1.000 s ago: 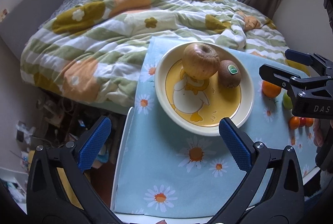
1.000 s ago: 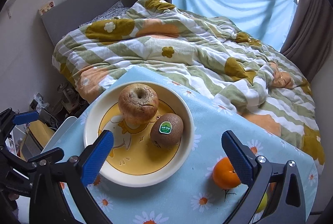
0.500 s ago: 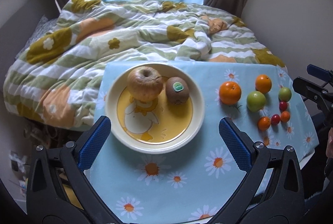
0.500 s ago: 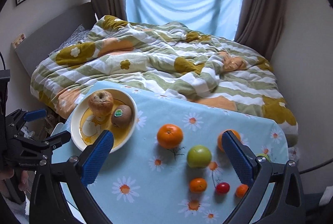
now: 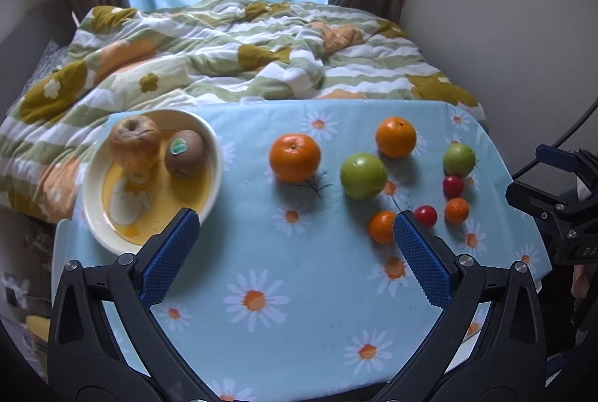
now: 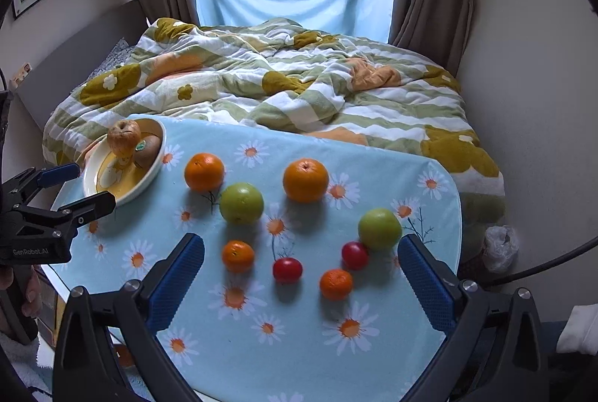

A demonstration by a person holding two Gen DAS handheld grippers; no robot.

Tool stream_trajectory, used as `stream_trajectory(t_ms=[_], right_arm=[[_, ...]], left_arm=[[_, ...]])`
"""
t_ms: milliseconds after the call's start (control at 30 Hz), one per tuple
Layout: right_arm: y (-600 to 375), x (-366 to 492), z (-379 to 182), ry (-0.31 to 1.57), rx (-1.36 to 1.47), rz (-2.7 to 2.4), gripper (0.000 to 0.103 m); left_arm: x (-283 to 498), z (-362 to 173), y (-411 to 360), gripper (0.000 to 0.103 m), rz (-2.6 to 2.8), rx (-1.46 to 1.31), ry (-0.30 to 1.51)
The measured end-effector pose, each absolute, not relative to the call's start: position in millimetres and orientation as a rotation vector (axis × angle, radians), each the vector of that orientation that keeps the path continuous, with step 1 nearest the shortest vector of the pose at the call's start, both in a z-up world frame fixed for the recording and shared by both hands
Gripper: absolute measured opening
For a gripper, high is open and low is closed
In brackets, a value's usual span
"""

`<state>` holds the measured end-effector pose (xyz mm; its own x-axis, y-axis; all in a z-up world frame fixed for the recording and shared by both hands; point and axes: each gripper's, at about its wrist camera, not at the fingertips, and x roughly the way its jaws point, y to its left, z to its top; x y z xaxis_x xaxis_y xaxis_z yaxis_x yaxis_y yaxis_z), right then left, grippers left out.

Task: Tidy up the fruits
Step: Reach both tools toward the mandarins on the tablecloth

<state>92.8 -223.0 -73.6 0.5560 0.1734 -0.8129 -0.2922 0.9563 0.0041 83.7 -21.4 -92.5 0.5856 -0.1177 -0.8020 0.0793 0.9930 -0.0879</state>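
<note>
- Blue cloth with white daisies covers the tabletop (image 6: 373, 357), which stands right by a bed with a green striped blanket (image 6: 299, 84).
- A cream plate (image 5: 209, 140) with a yellow middle sits at the left end of the tabletop. It holds a wrinkly brown apple (image 5: 134, 142) and a kiwi (image 5: 185, 153) with a green sticker, side by side and touching.
- Two big oranges (image 6: 204, 172) (image 6: 305, 180) lie on the cloth to the right of the plate, apart from each other.
- A big green apple (image 6: 241, 203) sits between the oranges, a bit nearer to you. A smaller green apple (image 6: 380, 228) lies toward the right end.
- Two little oranges (image 6: 238, 255) (image 6: 336, 284) and two red tomatoes (image 6: 287, 269) (image 6: 354, 255) lie near the front. One tomato touches the smaller green apple.
- Your left tool (image 5: 295, 245) is wide open and holds nothing. It hangs over the cloth between the plate and the loose fruit.
- Your right tool (image 6: 301, 269) is wide open too, and empty. It hangs above the small fruits at the front.
</note>
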Motion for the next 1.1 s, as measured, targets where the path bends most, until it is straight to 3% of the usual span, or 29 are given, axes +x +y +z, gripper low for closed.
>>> stream_trajectory(t_ms=[333, 500, 600, 733, 800, 1100], right_arm=[[-271, 90, -133, 1.01, -0.21, 0.333, 0.103], [-279, 93, -158, 1.035, -0.198, 0.354, 0.102], [-279, 96, -170, 1.051, -0.209, 0.369, 0.095], [-279, 98, -182, 1.068, -0.211, 0.39, 0.086], [-279, 99, -185, 1.075, -0.206, 0.399, 0.084], [-267, 101, -199, 1.105, -0.212, 0.449, 0.063]], left_arm=[[94, -141, -92, 0.103, -0.158, -0.001, 0.975], [102, -169, -113, 0.082, -0.174, 0.05, 1.013], [105, -183, -122, 0.079, -0.184, 0.063, 1.028], [109, -197, -126, 0.065, -0.194, 0.065, 1.055], [110, -202, -126, 0.048, -0.196, 0.072, 1.068], [105, -204, -123, 0.044, -0.181, 0.071, 1.057]])
